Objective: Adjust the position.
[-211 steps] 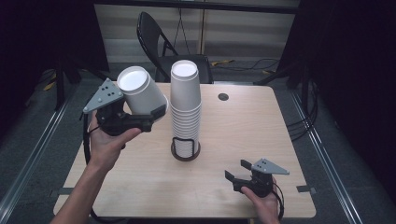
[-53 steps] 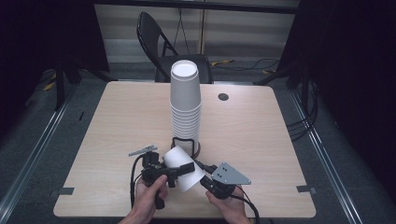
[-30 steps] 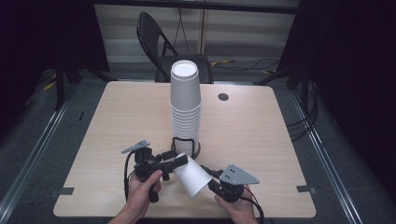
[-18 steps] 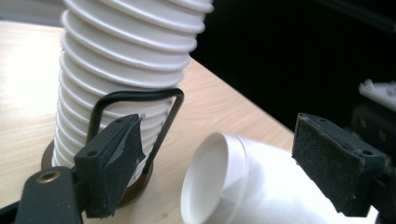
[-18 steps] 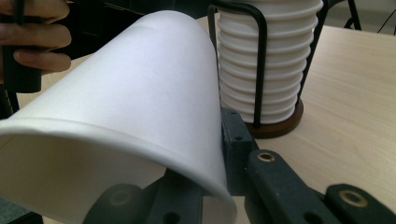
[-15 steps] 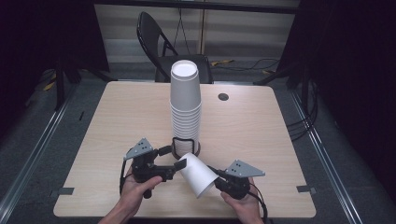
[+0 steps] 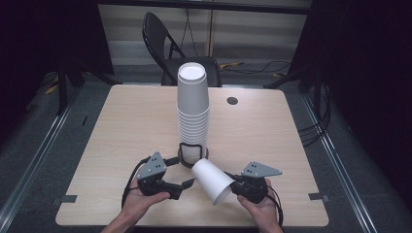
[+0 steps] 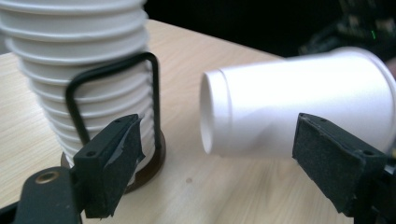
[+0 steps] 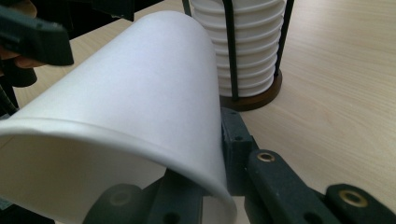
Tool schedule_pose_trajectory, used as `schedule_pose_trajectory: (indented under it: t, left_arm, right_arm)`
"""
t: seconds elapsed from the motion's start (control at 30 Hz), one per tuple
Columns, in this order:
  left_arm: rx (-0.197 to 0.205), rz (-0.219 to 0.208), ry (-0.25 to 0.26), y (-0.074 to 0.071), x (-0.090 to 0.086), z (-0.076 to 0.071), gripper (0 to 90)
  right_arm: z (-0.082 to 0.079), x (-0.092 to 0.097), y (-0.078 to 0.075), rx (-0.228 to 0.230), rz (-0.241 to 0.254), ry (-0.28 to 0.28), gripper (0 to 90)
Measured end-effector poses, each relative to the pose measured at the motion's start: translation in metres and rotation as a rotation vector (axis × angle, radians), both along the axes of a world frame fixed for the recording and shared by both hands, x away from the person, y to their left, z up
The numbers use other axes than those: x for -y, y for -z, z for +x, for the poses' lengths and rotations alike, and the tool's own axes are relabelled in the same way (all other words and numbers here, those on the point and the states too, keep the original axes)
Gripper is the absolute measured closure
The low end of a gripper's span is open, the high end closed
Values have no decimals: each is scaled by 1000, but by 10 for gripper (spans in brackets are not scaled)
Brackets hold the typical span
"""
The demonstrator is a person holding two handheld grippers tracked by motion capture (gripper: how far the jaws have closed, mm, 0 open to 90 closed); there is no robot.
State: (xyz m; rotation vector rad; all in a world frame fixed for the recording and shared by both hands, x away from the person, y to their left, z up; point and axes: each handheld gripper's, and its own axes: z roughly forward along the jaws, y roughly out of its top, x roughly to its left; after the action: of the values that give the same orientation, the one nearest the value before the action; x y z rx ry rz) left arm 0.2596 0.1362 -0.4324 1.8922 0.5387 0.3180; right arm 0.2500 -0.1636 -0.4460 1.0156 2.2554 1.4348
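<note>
The paper cup point(image 7: 212, 180) I'm working with is off the surface point(image 7: 136, 121), lying tilted on its side between my two hands, near the front edge and just in front of the cup stack point(image 7: 193, 114). Its closed bottom points up toward the stack's holder and its open mouth faces down toward my right hand. My right gripper point(image 7: 241, 187) has it by the rim: in the right gripper view the cup point(image 9: 126, 121) sits with one jaw against the outside wall and the other inside the mouth, so the jaws are pinched tight on the wall at the rim.

My left gripper point(image 7: 187, 183) is just to the left of the cup, jaws pointing at its lower side. In the left gripper view its jaws stand apart with nothing pressed between the pads; the cup point(image 8: 299, 107) floats beyond them, bottom end toward me, and I see a clear gap on both sides. They have just widened a little.

The stack stands upright in a black wire holder point(image 7: 192, 154) on a round dark base, mid-surface. A small dark disc point(image 7: 232, 100) lies on the surface farther back to the right. Behind the surface is a black folding chair point(image 7: 167, 46).
</note>
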Motion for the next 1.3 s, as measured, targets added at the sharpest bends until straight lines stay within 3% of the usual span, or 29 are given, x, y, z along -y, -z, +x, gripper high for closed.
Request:
schedule_pose_trajectory:
  t: [0.17,0.33,0.4,0.57,0.87,1.07,1.3]
  left_arm:
    - [47,79,53,5,4,-6,159]
    - [121,166,95,10,10,-12,157]
    - [132,174,117,12,12,-13,158]
    - [196,253,162,13,19,-16,160]
    - [315,374,192,18,31,-24,160]
    - [376,421,211,20,35,-27,162]
    - [416,468,253,20,41,-30,156]
  right_arm:
    - [3,2,-1,-22,-34,-14,865]
    - [5,2,-4,-43,-50,-28,865]
    - [6,3,-5,-58,-56,-29,865]
    - [7,2,-8,-88,-74,-59,865]
    - [11,-4,-8,-158,-117,-108,864]
    - [13,-9,-9,-197,-140,-142,864]
    - [17,-15,-8,-238,-176,-170,865]
